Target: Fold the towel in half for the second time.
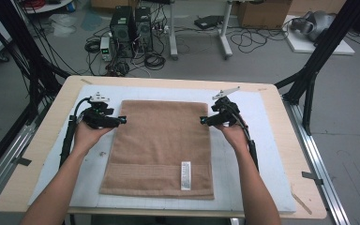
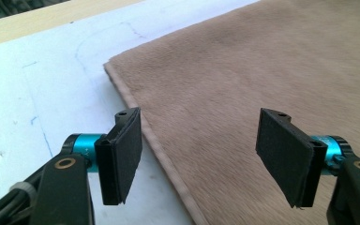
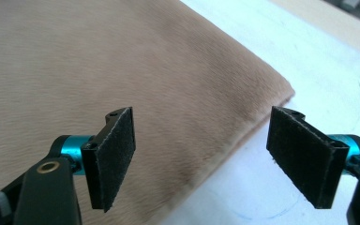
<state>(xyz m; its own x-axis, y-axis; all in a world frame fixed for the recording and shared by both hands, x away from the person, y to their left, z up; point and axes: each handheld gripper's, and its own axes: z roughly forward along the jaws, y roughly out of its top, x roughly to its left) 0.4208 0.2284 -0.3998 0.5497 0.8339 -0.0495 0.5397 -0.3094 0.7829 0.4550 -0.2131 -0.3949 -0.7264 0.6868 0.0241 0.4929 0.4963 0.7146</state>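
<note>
Two grippers flank the towel [image 1: 159, 145], which lies flat on the white mat [image 1: 258, 154], label end nearest the person. Left gripper [image 1: 122, 121] sits at the towel's left edge near the far corner; right gripper [image 1: 202, 121] mirrors it at the right edge. Both point inward, level.

Left gripper view: jaws stand apart, nothing between the pads [image 2: 126, 154], and the hemmed edge runs on the mat below the gap. Right gripper view: same, jaws apart over the right edge with the far corner just ahead. No cloth pinched yet.

Judgement: the step is taking both far corners for a fold toward the label end. To do it well, drop each lower pad to the mat and slide it under the hem, then close on the cloth. Pinch close to the corners, at matching spots, so the fold comes down square. Lift both together.
</note>
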